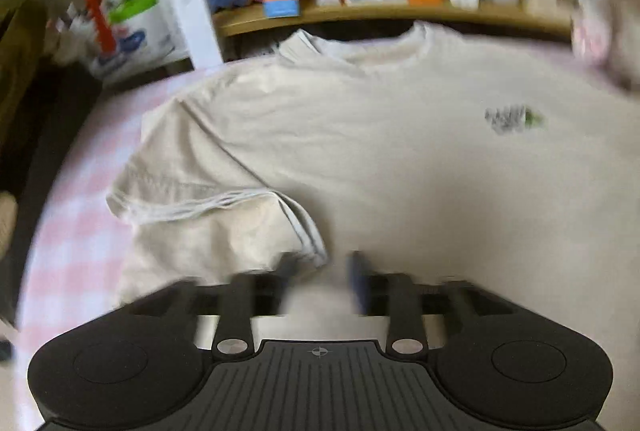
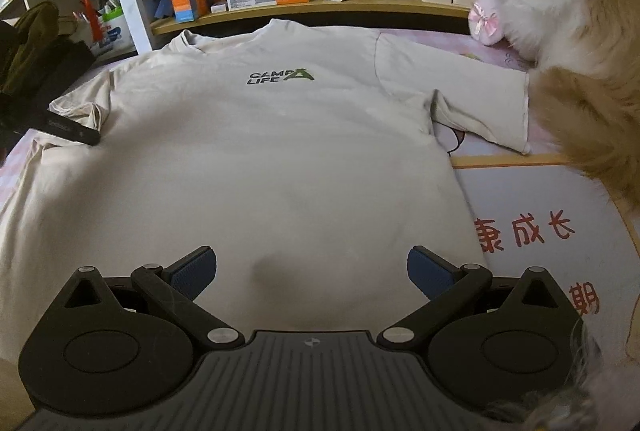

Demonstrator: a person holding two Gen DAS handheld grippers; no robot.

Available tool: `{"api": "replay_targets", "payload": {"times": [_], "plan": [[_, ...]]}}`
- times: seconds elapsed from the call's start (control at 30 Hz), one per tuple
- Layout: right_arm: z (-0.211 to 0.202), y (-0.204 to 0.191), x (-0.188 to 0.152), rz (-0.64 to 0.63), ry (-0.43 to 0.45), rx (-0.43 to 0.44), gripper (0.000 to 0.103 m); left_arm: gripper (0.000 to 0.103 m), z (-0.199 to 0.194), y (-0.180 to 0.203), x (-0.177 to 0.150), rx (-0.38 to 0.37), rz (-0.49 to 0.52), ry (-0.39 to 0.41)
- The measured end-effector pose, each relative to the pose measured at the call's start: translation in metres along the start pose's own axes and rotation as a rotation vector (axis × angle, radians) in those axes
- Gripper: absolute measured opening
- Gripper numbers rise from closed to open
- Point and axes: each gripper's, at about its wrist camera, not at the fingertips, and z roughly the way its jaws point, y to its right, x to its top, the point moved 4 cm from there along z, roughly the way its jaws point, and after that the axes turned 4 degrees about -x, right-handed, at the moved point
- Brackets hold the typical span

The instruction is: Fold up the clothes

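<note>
A beige T-shirt (image 2: 256, 159) with a dark chest logo (image 2: 280, 76) lies face up, spread flat on the bed, collar toward the shelf. In the blurred left wrist view, the T-shirt (image 1: 380, 151) fills the middle and its left sleeve (image 1: 180, 183) is crumpled with the hem turned. My left gripper (image 1: 323, 267) hovers over the fabric just below that sleeve, its fingers apart with nothing held between them. My right gripper (image 2: 312, 263) stands wide open above the shirt's lower body, empty. A black part of the left tool (image 2: 74, 130) shows over the left sleeve.
A fluffy cream-and-ginger cat (image 2: 568, 31) sits at the right, by the right sleeve (image 2: 480, 99). A wooden shelf (image 2: 320, 9) with books and boxes runs behind the collar. The pink checked sheet (image 1: 80, 215) shows at the left, and a printed mat (image 2: 540, 231) at the right.
</note>
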Motion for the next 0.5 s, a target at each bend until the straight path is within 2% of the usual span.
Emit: {"api": "replay_targets", "payload": {"times": [0.17,0.3,0.4,0.5], "plan": [[0.012,-0.004,-0.002,-0.032,-0.040,-0.009,0.103,0.071,-0.027,-0.021,-0.006,-0.010,-0.113,0.070],[0.018,-0.010,-0.003,-0.089,-0.032,-0.036,0.103,0.074,-0.047,-0.047,0.001,-0.009,-0.221,0.157],[0.019,-0.012,-0.005,-0.106,-0.008,-0.030,0.103,0.074,-0.050,-0.073,0.008,-0.005,-0.319,0.207],[0.020,-0.012,-0.005,-0.109,0.015,-0.027,0.103,0.074,-0.040,-0.088,0.019,-0.001,-0.374,0.221]]}}
